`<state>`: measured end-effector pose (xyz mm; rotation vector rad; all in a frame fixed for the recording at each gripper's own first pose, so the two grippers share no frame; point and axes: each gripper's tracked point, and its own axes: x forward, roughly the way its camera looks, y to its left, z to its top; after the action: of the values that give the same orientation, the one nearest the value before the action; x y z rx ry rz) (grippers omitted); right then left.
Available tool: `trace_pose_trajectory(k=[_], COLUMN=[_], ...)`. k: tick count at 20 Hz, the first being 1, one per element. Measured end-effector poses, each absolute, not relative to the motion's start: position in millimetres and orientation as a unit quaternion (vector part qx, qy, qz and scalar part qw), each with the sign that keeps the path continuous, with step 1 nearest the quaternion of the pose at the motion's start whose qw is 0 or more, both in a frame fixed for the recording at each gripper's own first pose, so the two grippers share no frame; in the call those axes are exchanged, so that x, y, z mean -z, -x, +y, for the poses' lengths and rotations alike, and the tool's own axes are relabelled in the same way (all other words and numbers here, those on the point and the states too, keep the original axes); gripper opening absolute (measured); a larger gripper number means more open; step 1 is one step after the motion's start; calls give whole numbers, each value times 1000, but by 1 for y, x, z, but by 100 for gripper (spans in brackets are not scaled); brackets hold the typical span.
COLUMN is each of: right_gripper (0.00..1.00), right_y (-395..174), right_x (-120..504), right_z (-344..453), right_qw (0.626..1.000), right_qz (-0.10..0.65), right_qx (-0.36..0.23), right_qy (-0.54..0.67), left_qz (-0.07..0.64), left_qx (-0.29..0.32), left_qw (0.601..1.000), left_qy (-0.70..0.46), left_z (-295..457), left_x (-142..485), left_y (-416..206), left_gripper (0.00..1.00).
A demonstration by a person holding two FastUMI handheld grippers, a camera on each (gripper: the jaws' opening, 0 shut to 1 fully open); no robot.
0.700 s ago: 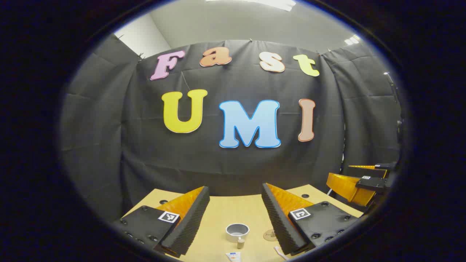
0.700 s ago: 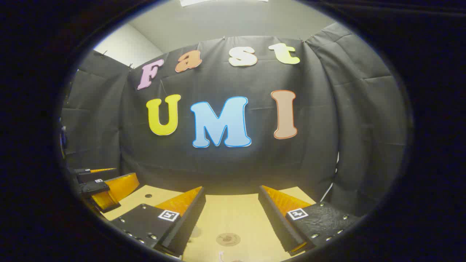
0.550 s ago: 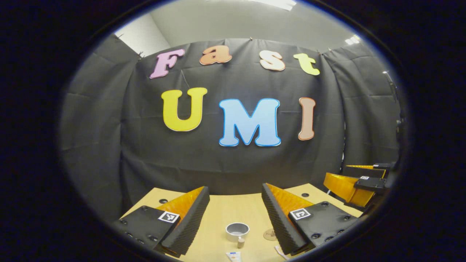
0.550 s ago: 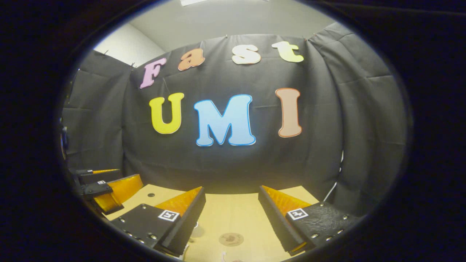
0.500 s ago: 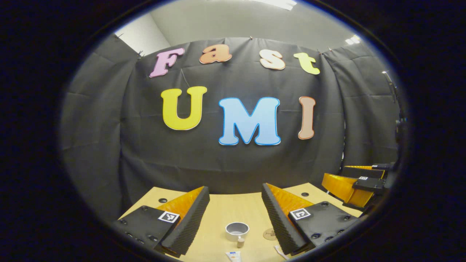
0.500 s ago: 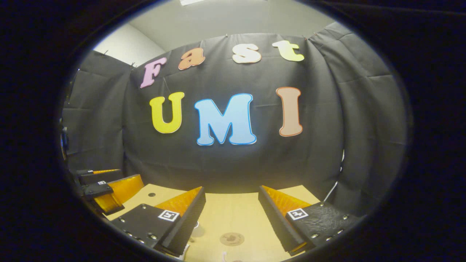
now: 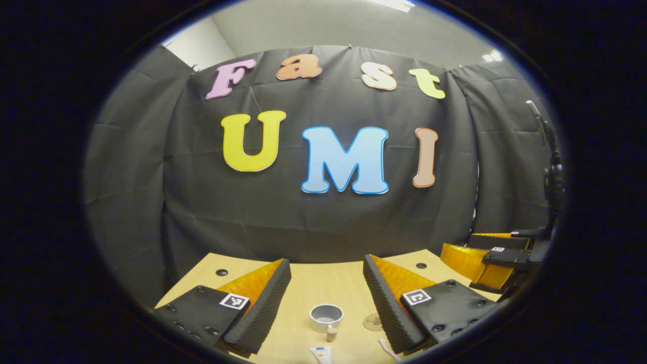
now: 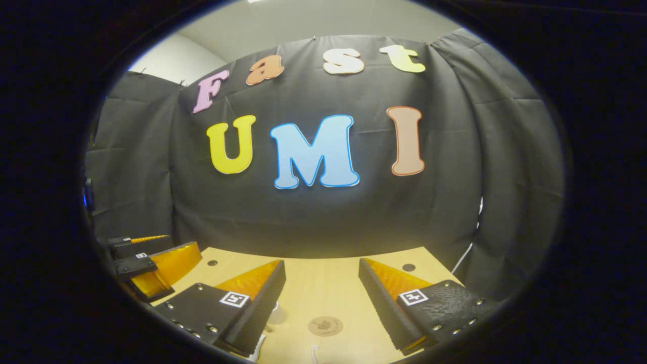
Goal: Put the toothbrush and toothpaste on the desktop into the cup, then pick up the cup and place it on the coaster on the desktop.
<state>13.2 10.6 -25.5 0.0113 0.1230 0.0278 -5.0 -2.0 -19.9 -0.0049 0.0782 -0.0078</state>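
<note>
Now both tongs, left [image 7: 327, 283] and right [image 8: 322, 283], are hovering agape above the bench [image 7: 313, 290], needing to reach the toothpaste [image 7: 322, 354] beside the cup [image 7: 326, 316].

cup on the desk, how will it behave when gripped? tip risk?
The cup looks short and wide with an open mouth, so it probably resists tipping. It seems small and empty, so likely light and may slide on the smooth desktop if nudged. Its round wall could slip between flat jaws.
</note>
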Motion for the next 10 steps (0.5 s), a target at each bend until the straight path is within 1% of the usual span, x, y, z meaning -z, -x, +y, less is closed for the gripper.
trace_pose_trajectory(k=[1, 2, 4, 9, 10], right_gripper=[92, 92, 92, 92, 93], right_y=[-16, -18, -17, -5, -3], right_x=[35, 43, 54, 110, 120], right_z=[11, 11, 11, 21, 22], right_qw=[997, 995, 994, 980, 978], right_qz=[79, 97, 112, 194, 208], right_qx=[-12, -13, -12, -29, -29], right_qy=[-5, -5, -7, -9, -5], left_qz=[49, 59, 69, 139, 154], left_qx=[4, 3, 2, 3, 4], left_qw=[999, 998, 998, 990, 988], left_qy=[-2, -5, -9, -14, -9], left_z=[-1, 2, 4, 11, 10], left_x=[25, 29, 36, 72, 80], left_y=[7, 11, 15, 35, 38], left_gripper=[94, 97, 97, 97, 94])
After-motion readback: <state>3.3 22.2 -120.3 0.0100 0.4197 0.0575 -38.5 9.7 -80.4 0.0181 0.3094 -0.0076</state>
